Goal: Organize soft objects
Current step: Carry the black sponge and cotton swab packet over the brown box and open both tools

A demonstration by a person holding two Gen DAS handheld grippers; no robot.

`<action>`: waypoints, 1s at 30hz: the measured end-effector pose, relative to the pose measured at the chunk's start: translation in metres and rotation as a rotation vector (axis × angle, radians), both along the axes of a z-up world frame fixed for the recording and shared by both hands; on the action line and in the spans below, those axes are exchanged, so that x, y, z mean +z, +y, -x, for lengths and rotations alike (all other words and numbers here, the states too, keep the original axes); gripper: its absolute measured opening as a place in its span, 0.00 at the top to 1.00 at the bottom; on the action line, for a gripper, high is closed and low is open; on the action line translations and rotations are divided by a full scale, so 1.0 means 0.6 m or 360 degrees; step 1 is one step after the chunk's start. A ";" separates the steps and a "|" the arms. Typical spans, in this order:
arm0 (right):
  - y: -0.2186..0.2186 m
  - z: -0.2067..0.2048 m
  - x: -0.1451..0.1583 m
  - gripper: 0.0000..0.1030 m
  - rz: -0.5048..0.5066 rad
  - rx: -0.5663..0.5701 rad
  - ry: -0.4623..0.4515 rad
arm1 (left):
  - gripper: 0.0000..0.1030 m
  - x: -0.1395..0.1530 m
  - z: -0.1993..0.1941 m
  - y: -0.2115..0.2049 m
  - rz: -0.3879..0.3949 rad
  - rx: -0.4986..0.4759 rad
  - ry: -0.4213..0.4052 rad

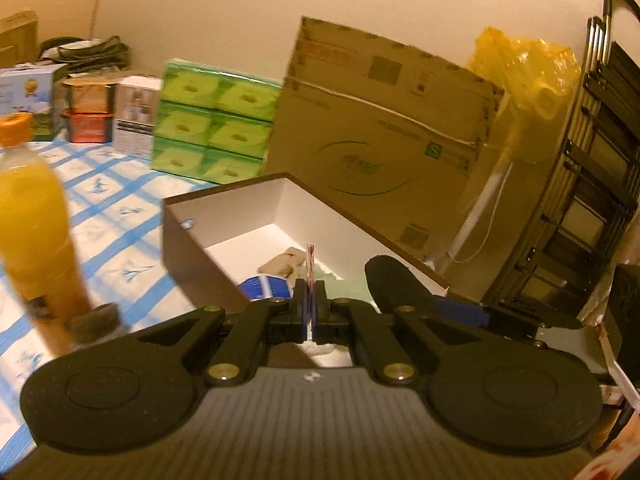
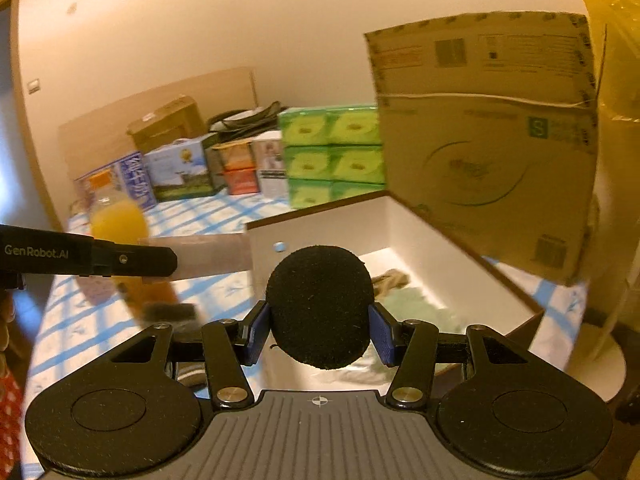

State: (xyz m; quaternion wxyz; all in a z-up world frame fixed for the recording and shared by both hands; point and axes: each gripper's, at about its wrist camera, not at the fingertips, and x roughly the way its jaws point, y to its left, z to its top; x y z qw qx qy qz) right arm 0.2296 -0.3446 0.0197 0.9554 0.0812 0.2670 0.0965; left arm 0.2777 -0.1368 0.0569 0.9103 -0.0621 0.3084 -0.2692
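A brown box with white inside point(image 1: 224, 222) point(image 2: 404, 216) stands open on the checked cloth. Inside lie a beige soft piece point(image 1: 282, 264) point(image 2: 390, 280), a pale green cloth point(image 1: 344, 288) point(image 2: 416, 304) and a blue item point(image 1: 264, 286). My left gripper point(image 1: 310, 300) is shut on a thin red-and-white striped strip point(image 1: 310, 258), held over the box's near edge. My right gripper point(image 2: 320, 326) is shut on a black foam ball point(image 2: 320, 304) point(image 1: 394, 286), held above the box's near end. The left gripper's body point(image 2: 88, 256) shows at the left in the right wrist view.
An orange juice bottle point(image 1: 32, 216) point(image 2: 120, 220) stands left of the box. A large cardboard box point(image 1: 384, 136) point(image 2: 488, 140) leans behind it. Green tissue packs point(image 1: 212, 120) point(image 2: 332, 152) and small cartons point(image 1: 132, 114) line the back. A yellow bag point(image 1: 524, 68) and black rack point(image 1: 600, 184) are at the right.
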 end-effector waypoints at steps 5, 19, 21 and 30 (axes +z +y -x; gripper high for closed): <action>-0.029 -0.030 -0.017 0.49 0.0042 -0.0013 0.0044 | 0.99 -0.023 -0.042 -0.046 -0.0069 -0.0051 0.0045; -0.051 -0.079 -0.054 0.49 0.0049 0.0077 0.0223 | 0.83 -0.093 -0.124 -0.107 -0.0335 -0.0074 0.0208; -0.049 -0.080 -0.056 0.49 0.0059 0.0088 0.0238 | 0.80 -0.092 -0.122 -0.100 -0.0330 -0.0061 0.0211; -0.034 -0.093 -0.066 0.39 0.0072 0.0050 0.0266 | 0.64 -0.070 -0.104 -0.061 -0.0287 0.0005 0.0194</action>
